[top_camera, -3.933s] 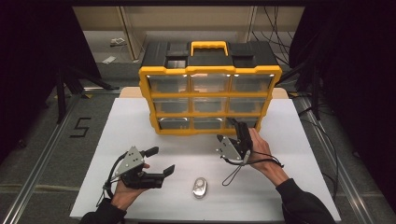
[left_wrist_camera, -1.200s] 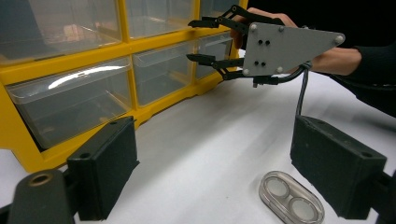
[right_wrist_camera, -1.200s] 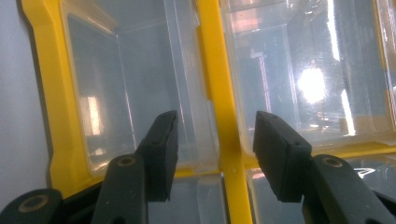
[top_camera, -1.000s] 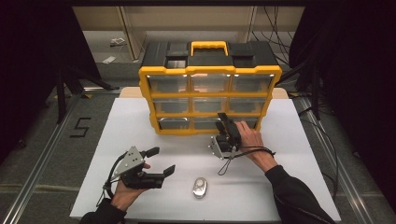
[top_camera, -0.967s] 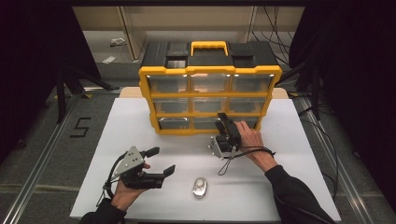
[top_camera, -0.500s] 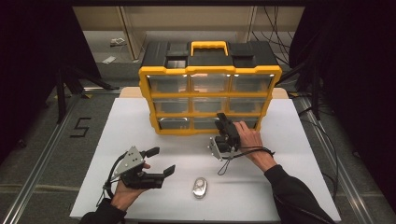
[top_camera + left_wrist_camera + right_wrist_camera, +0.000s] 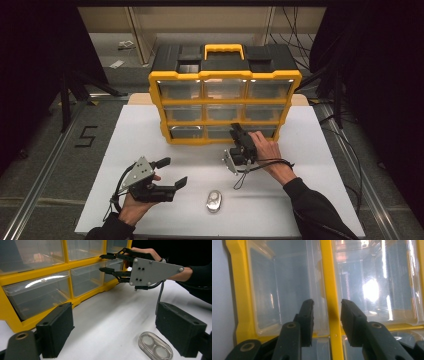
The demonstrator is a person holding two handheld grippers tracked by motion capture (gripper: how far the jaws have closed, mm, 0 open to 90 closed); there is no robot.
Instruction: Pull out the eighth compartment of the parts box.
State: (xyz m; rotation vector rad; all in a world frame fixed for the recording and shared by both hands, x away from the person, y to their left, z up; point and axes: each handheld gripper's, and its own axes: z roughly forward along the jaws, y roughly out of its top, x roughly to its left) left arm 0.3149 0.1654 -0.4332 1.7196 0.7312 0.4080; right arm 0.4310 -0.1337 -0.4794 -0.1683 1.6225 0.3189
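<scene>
The right gripper [image 7: 235,131] is reaching at twelve o'clock into the yellow organizer [image 7: 225,80], bottom row, its part-open jaws just closing astride a divider bar [image 7: 329,297], gripping nothing. Bare table [image 7: 300,200] is lying at six o'clock.

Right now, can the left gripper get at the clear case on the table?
Probably yes. The left gripper is open, the case lies on bare table just beside it, and the right gripper is away at the organizer.
</scene>
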